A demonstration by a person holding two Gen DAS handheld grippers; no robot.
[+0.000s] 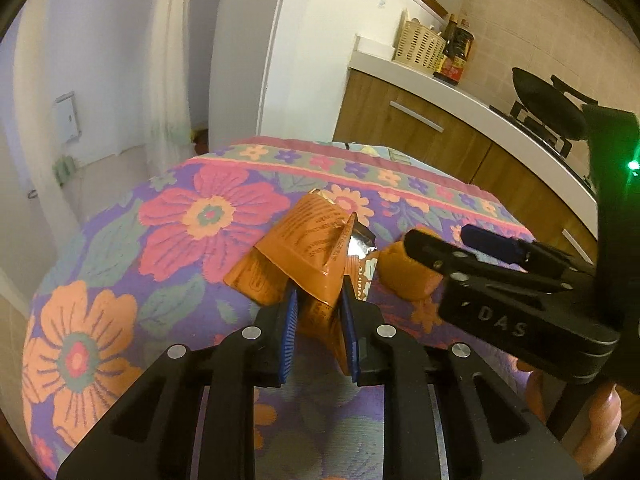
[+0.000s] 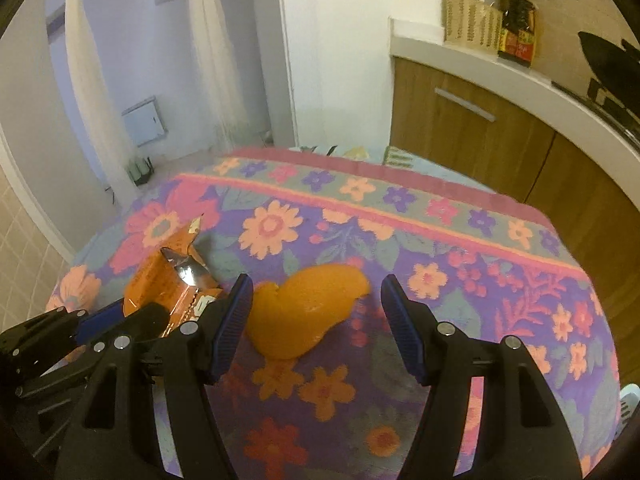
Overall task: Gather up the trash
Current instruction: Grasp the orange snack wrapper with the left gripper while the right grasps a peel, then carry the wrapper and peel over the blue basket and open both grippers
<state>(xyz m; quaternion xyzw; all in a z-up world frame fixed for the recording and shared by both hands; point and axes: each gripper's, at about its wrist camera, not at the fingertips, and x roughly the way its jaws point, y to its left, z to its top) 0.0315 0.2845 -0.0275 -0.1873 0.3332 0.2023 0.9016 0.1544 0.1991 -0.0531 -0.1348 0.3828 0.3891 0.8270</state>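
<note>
Two blue pads of the left gripper (image 1: 320,312) are clamping the orange wrapper (image 1: 304,244) above the floral tablecloth (image 2: 440,240); the right gripper (image 2: 316,300) is straddling the orange peel (image 2: 308,308), jaws wide apart, not touching it.

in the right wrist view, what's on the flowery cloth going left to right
left claw shut on the orange wrapper → orange peel, lying between the open right claw's fingers → bare floral tablecloth
</note>
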